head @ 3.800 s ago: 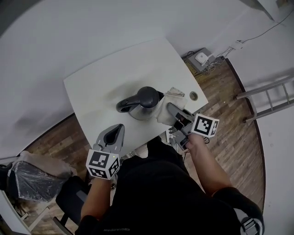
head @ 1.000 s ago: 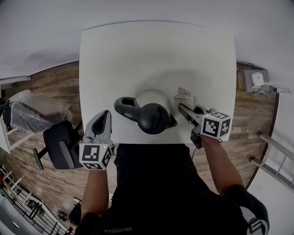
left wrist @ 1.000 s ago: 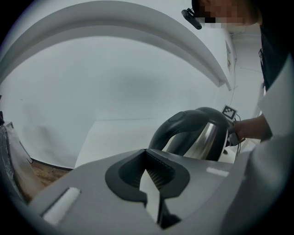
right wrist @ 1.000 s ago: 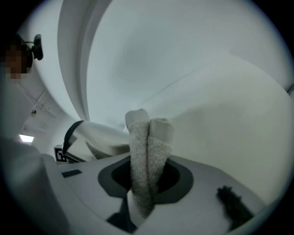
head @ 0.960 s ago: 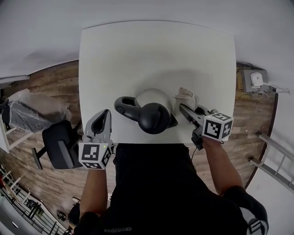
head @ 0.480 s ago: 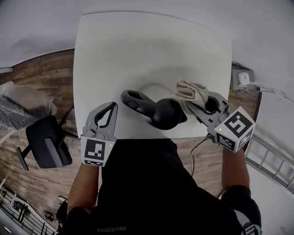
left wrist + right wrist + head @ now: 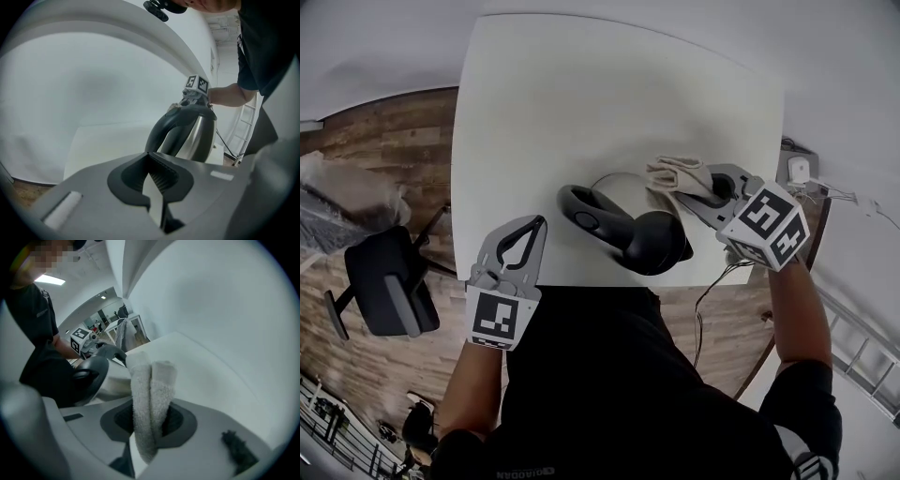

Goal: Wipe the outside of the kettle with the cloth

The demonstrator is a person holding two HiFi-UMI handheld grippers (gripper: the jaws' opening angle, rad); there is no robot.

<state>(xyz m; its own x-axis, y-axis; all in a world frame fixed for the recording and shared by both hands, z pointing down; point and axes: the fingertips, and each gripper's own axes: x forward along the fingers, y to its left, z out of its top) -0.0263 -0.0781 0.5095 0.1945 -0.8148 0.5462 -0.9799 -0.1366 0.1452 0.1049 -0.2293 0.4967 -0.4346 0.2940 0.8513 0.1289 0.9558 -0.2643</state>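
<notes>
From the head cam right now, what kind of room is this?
Probably an office or lab workspace, not a kitchen: a plain white table and a black office chair standing on wood floor.

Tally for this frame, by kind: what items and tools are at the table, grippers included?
kettle: 1
cloth: 1
grippers: 2 (left gripper, shut and empty; right gripper, shut on the cloth)
Total: 4

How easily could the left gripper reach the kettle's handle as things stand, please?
Probably yes, easily: the left gripper points at the kettle handle with only bare table between, though its jaws are together and would need opening.
</notes>
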